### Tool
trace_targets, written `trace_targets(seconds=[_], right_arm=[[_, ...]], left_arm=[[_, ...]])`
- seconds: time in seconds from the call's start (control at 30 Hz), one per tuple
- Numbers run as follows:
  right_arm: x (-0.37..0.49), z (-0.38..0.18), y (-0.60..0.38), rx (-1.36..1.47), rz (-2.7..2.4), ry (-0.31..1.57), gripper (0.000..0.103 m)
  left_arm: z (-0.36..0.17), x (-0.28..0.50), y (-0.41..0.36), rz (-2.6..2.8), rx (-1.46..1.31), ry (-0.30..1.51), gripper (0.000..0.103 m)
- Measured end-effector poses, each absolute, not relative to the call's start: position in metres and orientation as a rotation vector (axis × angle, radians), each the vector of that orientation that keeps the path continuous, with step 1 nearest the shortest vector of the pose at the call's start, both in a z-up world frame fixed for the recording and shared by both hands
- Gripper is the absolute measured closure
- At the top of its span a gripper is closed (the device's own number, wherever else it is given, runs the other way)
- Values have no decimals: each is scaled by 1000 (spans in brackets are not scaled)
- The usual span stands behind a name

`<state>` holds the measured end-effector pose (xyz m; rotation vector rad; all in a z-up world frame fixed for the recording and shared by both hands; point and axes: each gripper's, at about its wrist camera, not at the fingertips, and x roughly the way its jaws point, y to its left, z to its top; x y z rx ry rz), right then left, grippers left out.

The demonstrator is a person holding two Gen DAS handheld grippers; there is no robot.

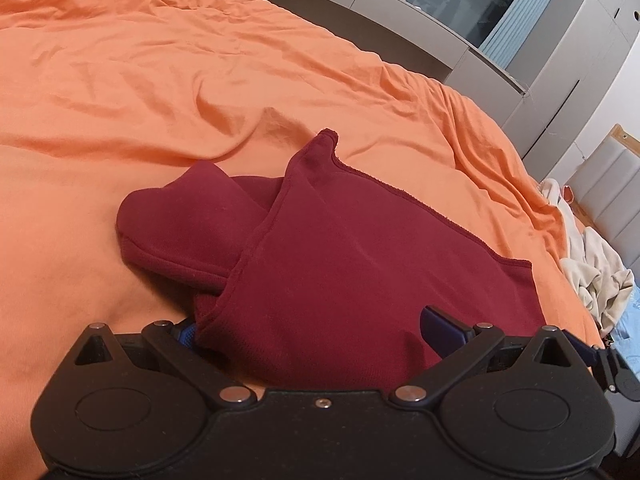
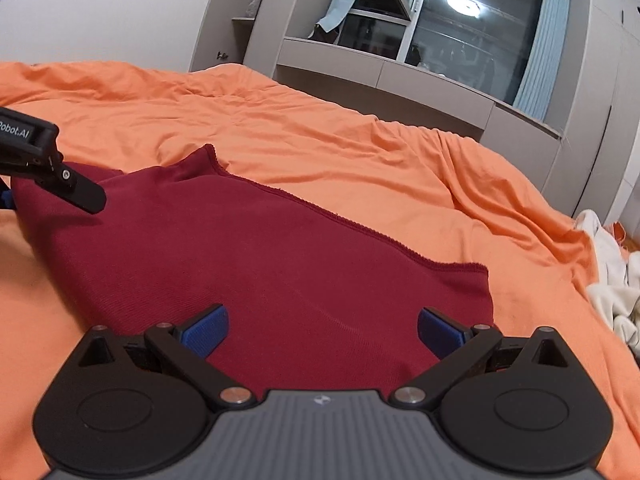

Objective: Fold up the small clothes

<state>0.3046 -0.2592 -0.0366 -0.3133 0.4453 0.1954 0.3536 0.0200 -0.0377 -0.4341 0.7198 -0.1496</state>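
Hovering both tongs, left (image 1: pixel 310 330) and right (image 2: pixel 322 330), wide apart over maroon garment (image 2: pixel 260 264) on orange bed (image 2: pixel 320 152), mid-fold, likely needing near-hem pinch next.

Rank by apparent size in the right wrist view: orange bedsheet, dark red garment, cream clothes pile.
1. orange bedsheet
2. dark red garment, though it lies nearer the camera
3. cream clothes pile, partly cut off at the frame edge

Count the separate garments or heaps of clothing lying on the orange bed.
2. The dark red garment lies mid-bed under both sets of open jaws; a cream pile sits at the right edge, possibly several pieces.
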Motion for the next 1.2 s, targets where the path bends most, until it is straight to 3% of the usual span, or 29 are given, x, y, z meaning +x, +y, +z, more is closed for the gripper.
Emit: trace_targets(seconds=[0.13, 0.23, 0.4, 0.6, 0.93, 1.2], right_arm=[[305, -40, -260, -317, 191, 448, 0], [305, -41, -260, -319, 189, 447, 0], [304, -42, -260, -323, 185, 444, 0], [304, -42, -259, -319, 185, 442, 0], [306, -10, -307, -230, 139, 508, 0], [304, 19, -398, -184, -109, 477, 0]], left_arm=[[-38, 350, 23, -133, -467, 689, 6], [-38, 347, 29, -90, -510, 664, 21], [-42, 348, 41, -20, -590, 652, 60], [-36, 350, 37, -17, -568, 630, 80], [15, 368, -6, -174, -279, 521, 88], [61, 374, -120, -430, -8, 441, 89]])
